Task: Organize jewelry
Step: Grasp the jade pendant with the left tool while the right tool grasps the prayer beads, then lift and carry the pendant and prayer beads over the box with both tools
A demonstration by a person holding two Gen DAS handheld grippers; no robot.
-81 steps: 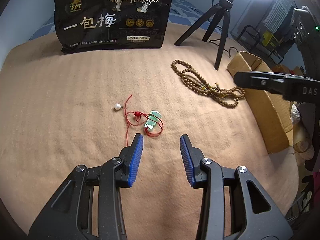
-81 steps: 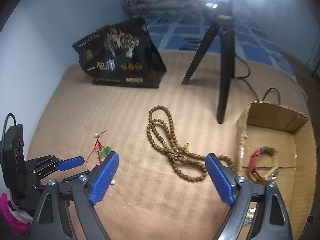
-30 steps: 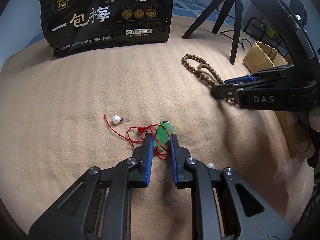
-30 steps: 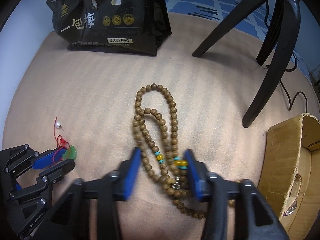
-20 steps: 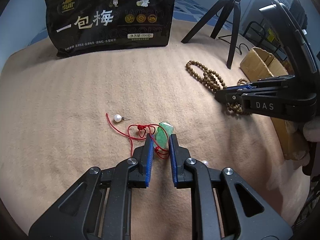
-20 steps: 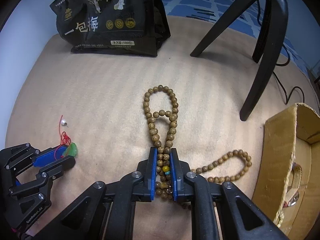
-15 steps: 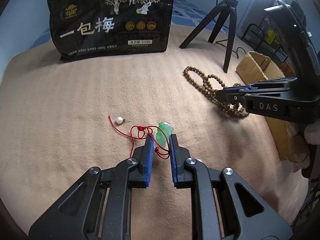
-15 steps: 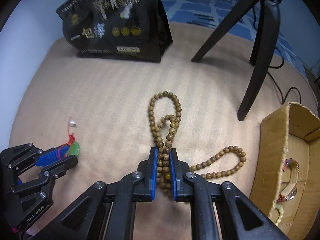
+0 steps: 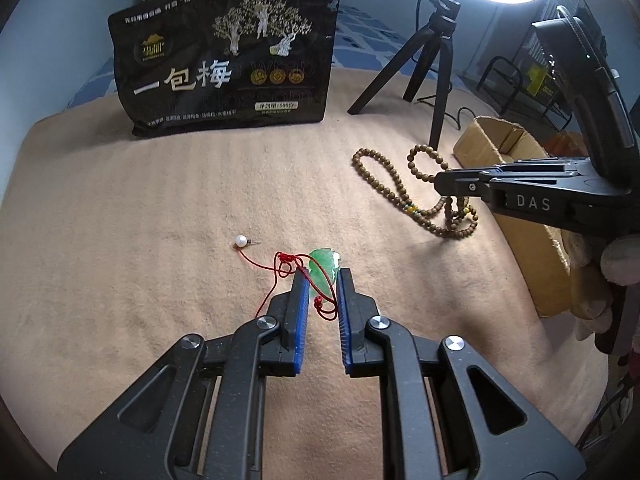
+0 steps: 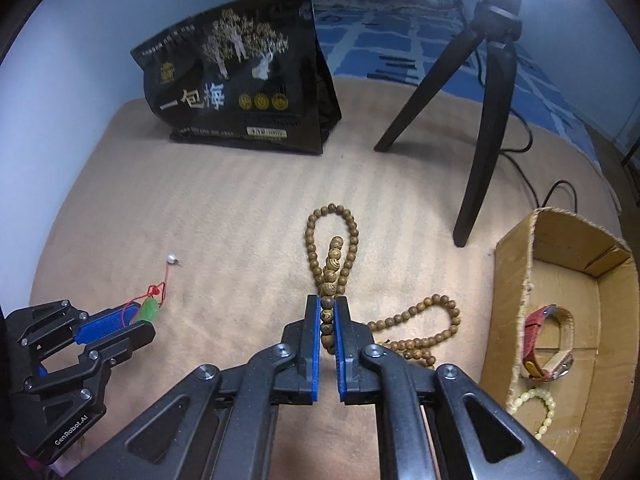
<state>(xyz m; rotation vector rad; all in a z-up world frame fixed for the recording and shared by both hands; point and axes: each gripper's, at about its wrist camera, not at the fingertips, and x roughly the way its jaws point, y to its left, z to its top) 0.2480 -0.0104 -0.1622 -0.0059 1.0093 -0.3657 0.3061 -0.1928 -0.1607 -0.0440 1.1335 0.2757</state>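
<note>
Blue rubber pads on the left gripper (image 9: 322, 280) are pressed against the green jade pendant (image 9: 325, 268), its red cord (image 9: 280, 268) trailing out to the left across the tan blanket (image 9: 140, 208). A moment ago these jaws stood wide apart above the pendant; now they are clamped on it, and the stone rides a little higher than it did half a second back. The right gripper (image 10: 328, 316) has made the same change: its pads, once spread over the wooden bead necklace (image 10: 332, 256), are now closed on a bunch of strands, and the loops beyond the tips stand up off the cloth while the remaining beads drag on the blanket to the right.

So both pieces are secured and beginning to lift, which suggests the picking stage is done and carrying is next. The cardboard box (image 10: 516, 280) sits at the right edge of the blanket, already holding a red strap watch (image 10: 540, 332) and a pale bead bracelet (image 10: 536, 400); it looks like the likely destination.

A small pearl earring (image 9: 240, 241) lies loose near the far end of the cord; whether the cord touches it is hard to tell at this size. Behind stand a black snack bag (image 9: 224, 68) and a tripod (image 9: 432, 64).
</note>
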